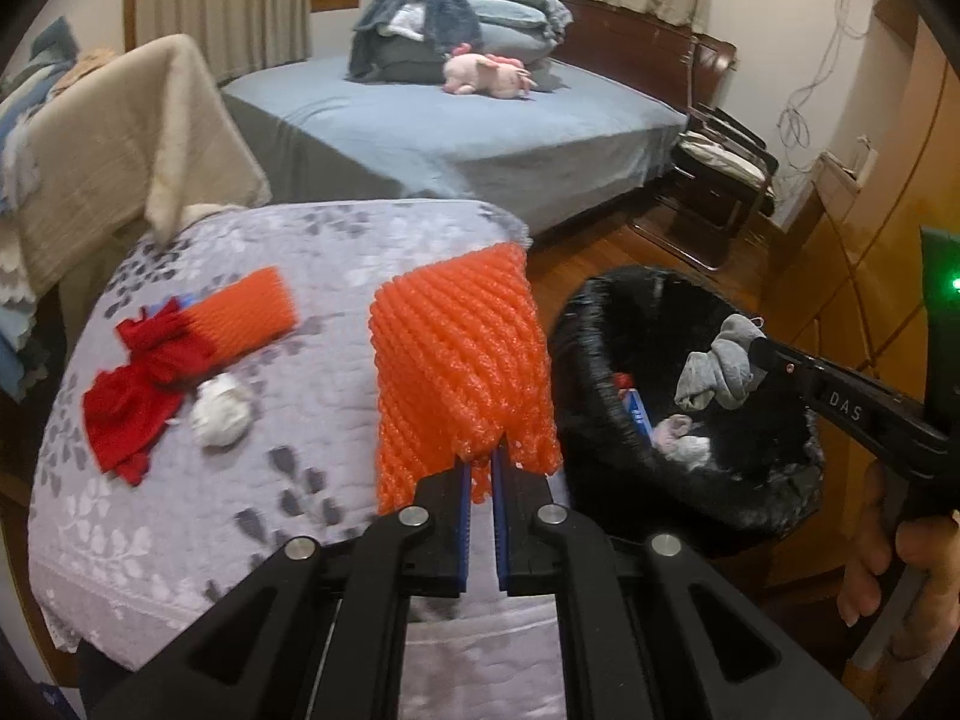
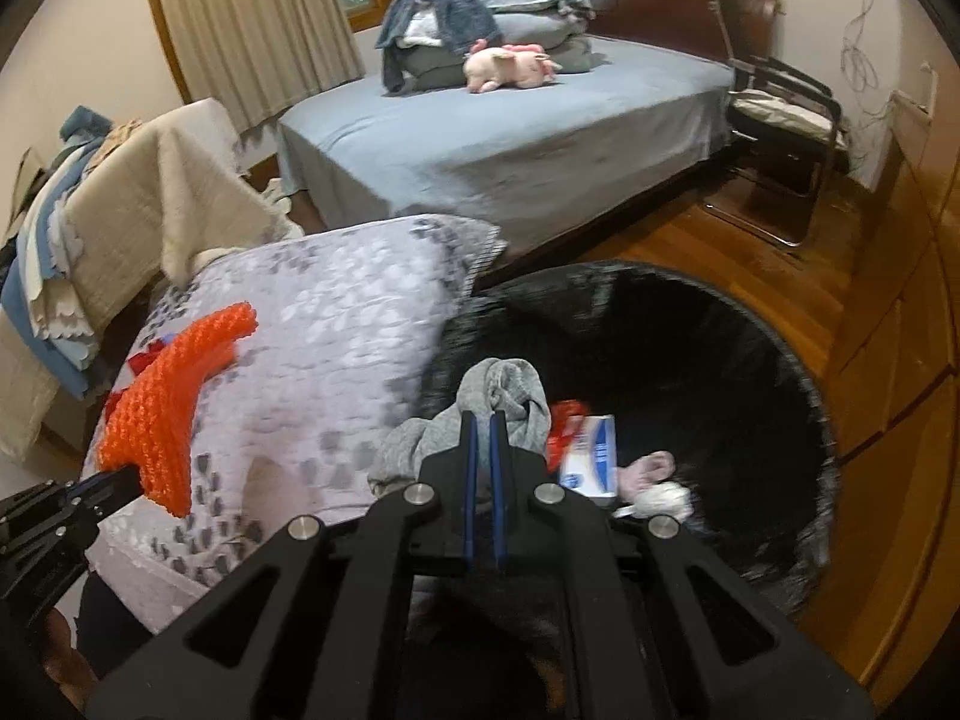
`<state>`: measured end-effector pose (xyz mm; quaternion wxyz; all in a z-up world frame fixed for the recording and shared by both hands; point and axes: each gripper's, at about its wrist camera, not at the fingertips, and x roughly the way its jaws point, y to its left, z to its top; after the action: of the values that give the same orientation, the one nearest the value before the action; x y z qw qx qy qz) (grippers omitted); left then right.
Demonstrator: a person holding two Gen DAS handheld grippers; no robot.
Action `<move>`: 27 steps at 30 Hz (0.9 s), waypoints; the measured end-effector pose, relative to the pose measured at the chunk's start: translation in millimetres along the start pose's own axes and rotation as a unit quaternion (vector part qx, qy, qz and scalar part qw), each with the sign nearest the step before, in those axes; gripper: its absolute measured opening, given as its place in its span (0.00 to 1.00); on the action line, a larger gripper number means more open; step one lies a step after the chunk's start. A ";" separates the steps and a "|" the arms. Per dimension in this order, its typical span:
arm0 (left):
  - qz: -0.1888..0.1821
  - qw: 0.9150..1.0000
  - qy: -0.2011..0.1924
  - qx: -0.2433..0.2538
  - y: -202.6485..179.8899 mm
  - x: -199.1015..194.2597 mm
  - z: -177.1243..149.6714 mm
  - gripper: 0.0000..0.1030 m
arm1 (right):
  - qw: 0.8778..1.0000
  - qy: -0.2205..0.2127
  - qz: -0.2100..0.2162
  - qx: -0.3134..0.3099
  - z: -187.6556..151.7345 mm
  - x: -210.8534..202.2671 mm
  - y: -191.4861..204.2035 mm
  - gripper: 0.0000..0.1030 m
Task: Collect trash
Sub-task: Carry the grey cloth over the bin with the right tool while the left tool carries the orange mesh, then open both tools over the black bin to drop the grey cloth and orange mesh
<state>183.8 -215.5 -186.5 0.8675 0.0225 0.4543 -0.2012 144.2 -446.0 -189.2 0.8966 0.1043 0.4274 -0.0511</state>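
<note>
Orange foam fruit netting (image 1: pixel 459 360) is pinched at its lower edge between the nearly closed jaws of the left tool (image 1: pixel 480 462); the netting stands up from the blue pads (image 1: pixel 462 516) and hangs above the near right part of the desk (image 1: pixel 180 540), which is covered with a grey leaf-patterned cloth. In the right wrist view the same netting (image 2: pixel 162 408) is seen held out over the cloth by the left tool (image 2: pixel 123 483).

A grey sock (image 2: pixel 498 402) is clamped in the closed jaws of the right tool (image 2: pixel 483 420), just at the near rim of the black bin (image 2: pixel 798 372), which stands on the wooden floor beside the desk. From the left wrist view the sock (image 1: pixel 717 369) is seen dangling from the right tool (image 1: pixel 757 351) over the bin's opening (image 1: pixel 576 324).

Inside the bin a white and blue carton (image 2: pixel 591 459), something red (image 2: pixel 564 420), a pale pinkish cloth (image 2: pixel 651 471) and a white crumpled wad (image 2: pixel 663 501) are seen lying together.

On the desk a second orange netting sleeve (image 1: pixel 252 315), a red cloth (image 1: pixel 135 396) touching it and a white crumpled tissue ball (image 1: pixel 222 411) are left, all close together on the far left part.
</note>
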 end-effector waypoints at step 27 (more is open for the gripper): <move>-0.048 0.993 0.067 0.085 -156.2 128.6 34.0 0.36 | 0.995 0.055 -0.050 0.061 5.9 72.7 -127.2 0.15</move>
<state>217.6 -408.7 -246.6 0.8196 0.0881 0.4928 -0.2786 171.4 -571.3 -260.4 0.8602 0.1398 0.4765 -0.1161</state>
